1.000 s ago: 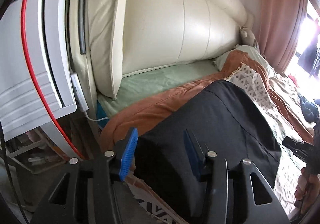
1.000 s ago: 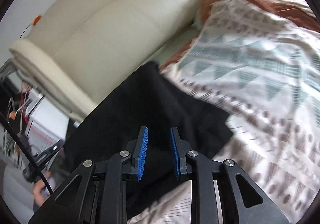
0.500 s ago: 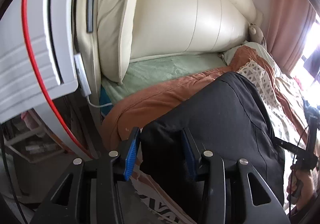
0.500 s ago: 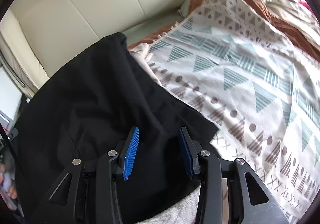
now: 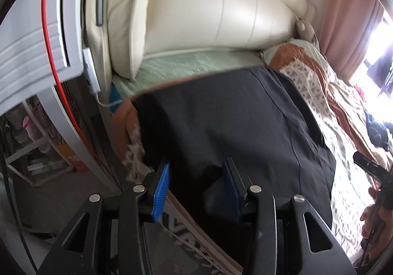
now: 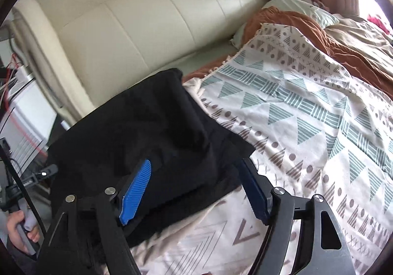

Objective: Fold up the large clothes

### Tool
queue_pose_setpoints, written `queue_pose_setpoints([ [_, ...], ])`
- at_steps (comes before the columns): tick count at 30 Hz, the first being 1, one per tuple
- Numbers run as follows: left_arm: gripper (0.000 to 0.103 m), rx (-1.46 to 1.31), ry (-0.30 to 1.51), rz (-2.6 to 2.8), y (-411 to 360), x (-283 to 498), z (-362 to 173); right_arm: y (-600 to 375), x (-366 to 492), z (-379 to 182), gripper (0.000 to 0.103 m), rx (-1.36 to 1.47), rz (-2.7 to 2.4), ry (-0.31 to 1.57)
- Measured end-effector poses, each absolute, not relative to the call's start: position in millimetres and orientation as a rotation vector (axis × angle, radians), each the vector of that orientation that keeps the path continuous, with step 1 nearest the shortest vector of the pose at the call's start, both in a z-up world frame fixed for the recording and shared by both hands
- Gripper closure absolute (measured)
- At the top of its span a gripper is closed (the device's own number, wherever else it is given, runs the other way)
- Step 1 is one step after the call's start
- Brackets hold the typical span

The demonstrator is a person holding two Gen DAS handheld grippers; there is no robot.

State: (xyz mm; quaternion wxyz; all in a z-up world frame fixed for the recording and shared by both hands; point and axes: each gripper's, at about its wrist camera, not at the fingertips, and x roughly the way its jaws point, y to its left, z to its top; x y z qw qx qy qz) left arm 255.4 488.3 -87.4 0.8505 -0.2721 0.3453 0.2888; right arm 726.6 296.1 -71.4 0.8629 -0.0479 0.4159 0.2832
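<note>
Right now the black garment (image 5: 233,122) lies spread across the bed's near corner by the headboard, draped over the patterned blanket (image 6: 307,113) and the rust-orange cover (image 5: 127,115), with its far edge close to the pale green sheet (image 5: 191,63) that runs along the cream headboard (image 5: 221,5). The left gripper (image 5: 197,189) sits at the garment's near edge, jaws parted, blue pads on either side of a raised bunch of black cloth; the cloth touches the inside of the right-hand pad, but the jaws are not pinched on it. Over on the other side, the right gripper (image 6: 196,189) has its jaws spread wide above the garment's corner, where the black fabric ends against the blanket's triangles and dots; one pad hovers over the black cloth, the other over the garment's edge beside the blanket. In the right wrist view the garment shows a soft ridge running from its far corner toward the jaws. At the bed's left side stands a white unit (image 5: 32,36) with a red cable (image 5: 49,36) running down it, and pink curtains (image 5: 348,17) hang beyond the far end of the headboard.
</note>
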Motion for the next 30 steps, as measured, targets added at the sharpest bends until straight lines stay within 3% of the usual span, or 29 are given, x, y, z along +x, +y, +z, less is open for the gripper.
queue_pose_setpoints([
  [5, 0.059, -0.598, 0.732, 0.609, 458, 254, -91, 266, 699, -59, 0.024, -0.099, 0.586, 0.891],
  [7, 0.045, -0.624, 0.722, 0.598, 447, 252, -91, 256, 693, -55, 0.024, -0.103, 0.577, 0.890],
  [12, 0.042, -0.634, 0.738, 0.579, 416, 255, -94, 221, 670, -45, 0.024, -0.089, 0.560, 0.889],
  [14, 0.035, -0.631, 0.740, 0.567, 404, 258, -93, 209, 660, -41, 0.021, -0.085, 0.553, 0.881],
  [18, 0.033, -0.591, 0.777, 0.563, 380, 261, -95, 182, 636, -32, 0.013, -0.062, 0.550, 0.850],
  [21, 0.033, -0.601, 0.799, 0.539, 370, 257, -97, 166, 621, -29, 0.000, -0.044, 0.546, 0.845],
  [30, 0.033, -0.496, 0.782, 0.488, 322, 242, -67, 135, 574, -11, 0.000, -0.095, 0.577, 0.771],
])
